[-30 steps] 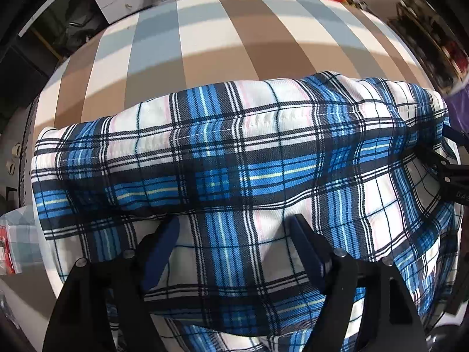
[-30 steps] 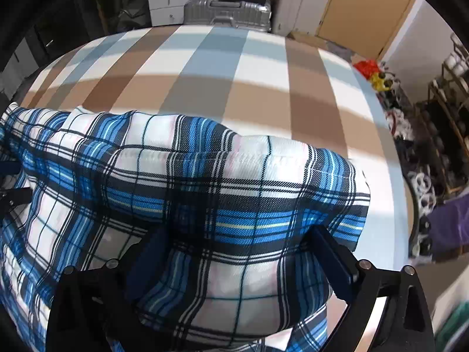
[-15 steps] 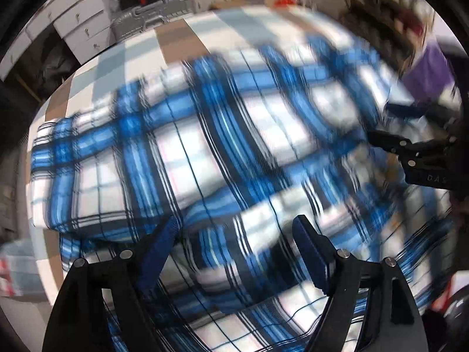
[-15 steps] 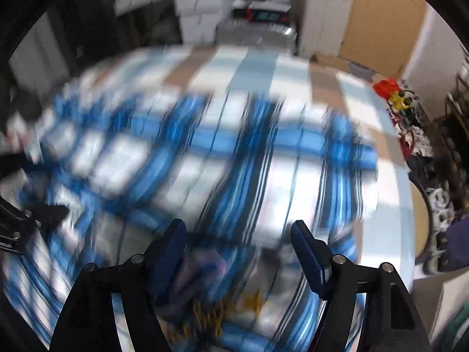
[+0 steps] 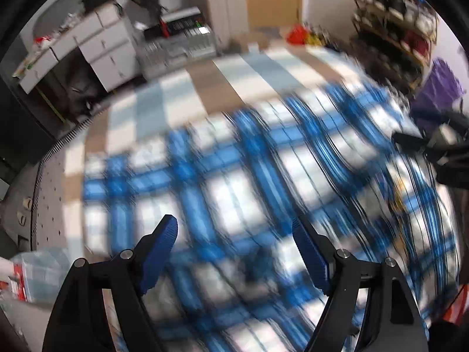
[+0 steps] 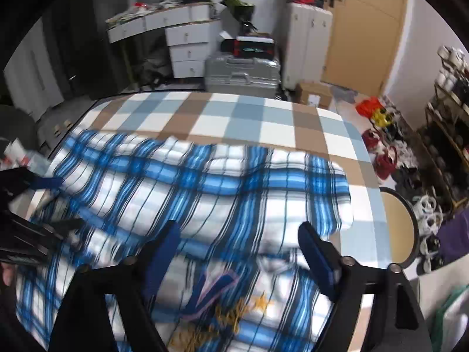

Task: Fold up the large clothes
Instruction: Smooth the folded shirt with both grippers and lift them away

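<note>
Grippers, count two, both over one plaid garment (image 6: 205, 193), taken as landmark.

Left gripper (image 5: 234, 234): jaws stand wide apart, blue pads clear of the cloth; nothing between them but the blurred garment (image 5: 249, 176) below. It is seen again in the right wrist view at the garment's left edge (image 6: 44, 202), partly cut by the frame.

Right gripper (image 6: 237, 240): jaws are opening, two blue pads apart, no fold pinched between them; the cloth lies beneath, not gripped. From the left wrist view it shows dark at the garment's right edge (image 5: 410, 143), too blurred to read further.

Garment: one, blue, white and black plaid, lying spread and rumpled on one table with a checked cloth (image 6: 234, 117) of brown, pale blue and white squares. It covers the near part of the table; the far strip beyond it is bare check. One yellow star-like print (image 6: 258, 302) and a purple-edged neckline (image 6: 217, 287) show on the garment's near part, just under the right gripper.

Containers beyond the garment's far edge, off the table:
- one silver hard case (image 6: 241, 72), shut, contents not visible; a black box sits on top.
- one white drawer unit (image 6: 187, 50), drawers shut.
- one cardboard box (image 6: 313, 94) on the floor, contents not discernible.

Right of the garment: one shelf rack (image 6: 451, 88) with small items, too small to count.
</note>
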